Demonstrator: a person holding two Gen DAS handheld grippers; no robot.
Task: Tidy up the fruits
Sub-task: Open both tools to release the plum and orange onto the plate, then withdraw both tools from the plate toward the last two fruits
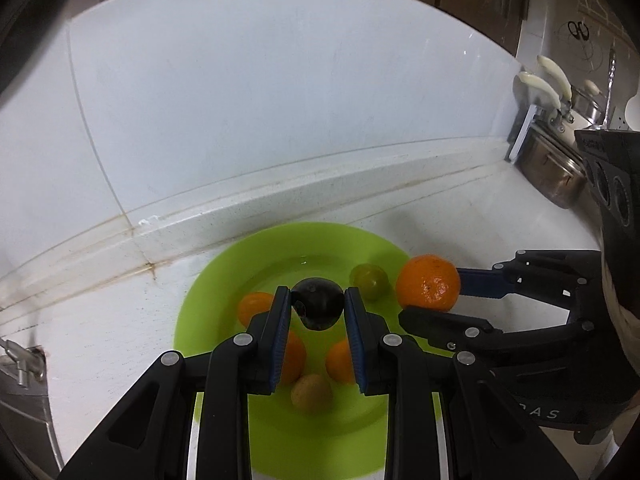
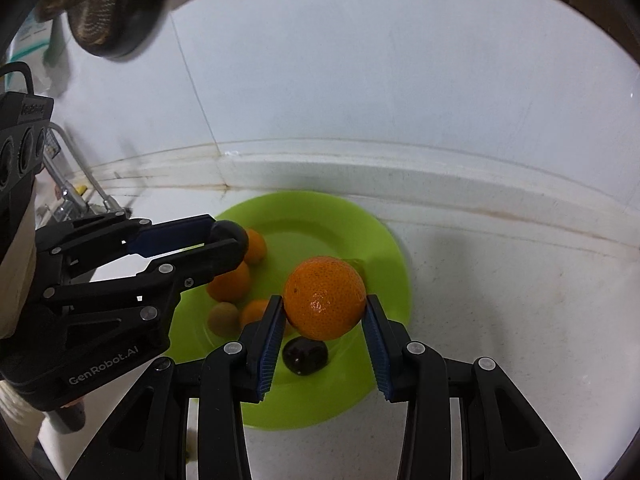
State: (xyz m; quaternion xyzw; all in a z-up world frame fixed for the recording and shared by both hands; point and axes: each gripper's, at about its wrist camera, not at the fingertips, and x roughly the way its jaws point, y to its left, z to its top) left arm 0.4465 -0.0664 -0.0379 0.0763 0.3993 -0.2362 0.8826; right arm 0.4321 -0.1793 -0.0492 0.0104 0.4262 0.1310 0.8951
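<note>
The left gripper is clamped on a dark plum — the fruit sits right at the fingertips, between the blue pads, above the green plate. The right gripper grips a large orange the same way, over the plate's right half. On the plate lie smaller oranges, a green fruit, a tan one and another dark fruit — all on a white counter.

White tiled wall meets a speckled white countertop.
</note>
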